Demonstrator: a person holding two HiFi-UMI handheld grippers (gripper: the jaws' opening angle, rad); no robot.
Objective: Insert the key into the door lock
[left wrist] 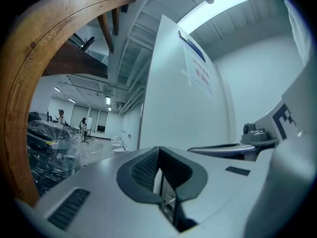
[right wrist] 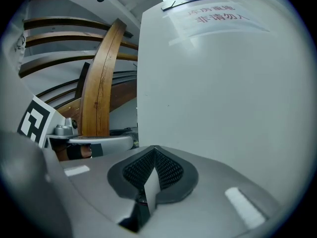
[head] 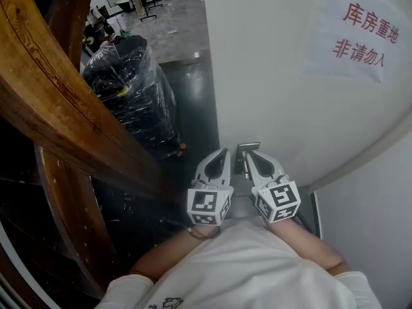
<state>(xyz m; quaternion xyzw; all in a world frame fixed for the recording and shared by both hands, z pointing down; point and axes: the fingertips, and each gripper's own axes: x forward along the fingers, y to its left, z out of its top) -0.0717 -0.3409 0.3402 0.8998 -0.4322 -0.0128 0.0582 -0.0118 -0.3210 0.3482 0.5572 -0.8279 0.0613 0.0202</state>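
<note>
A white door (head: 270,76) fills the right of the head view, with a metal lock plate (head: 247,150) low on its edge. Both grippers point level at that plate from just below it. My left gripper (head: 224,153) is to the plate's left, shut, with nothing seen between its pads (left wrist: 143,167). My right gripper (head: 252,154) is right in front of the plate. In the right gripper view it (right wrist: 154,155) is shut on a thin, pale, flat blade (right wrist: 151,188), which looks like the key. The keyhole itself is hidden.
A paper sign with red characters (head: 360,34) hangs on the door. Curved wooden beams (head: 58,108) close in on the left. A bundle wrapped in black plastic (head: 129,89) stands beside the door opening. People stand far back in the hall (left wrist: 60,117).
</note>
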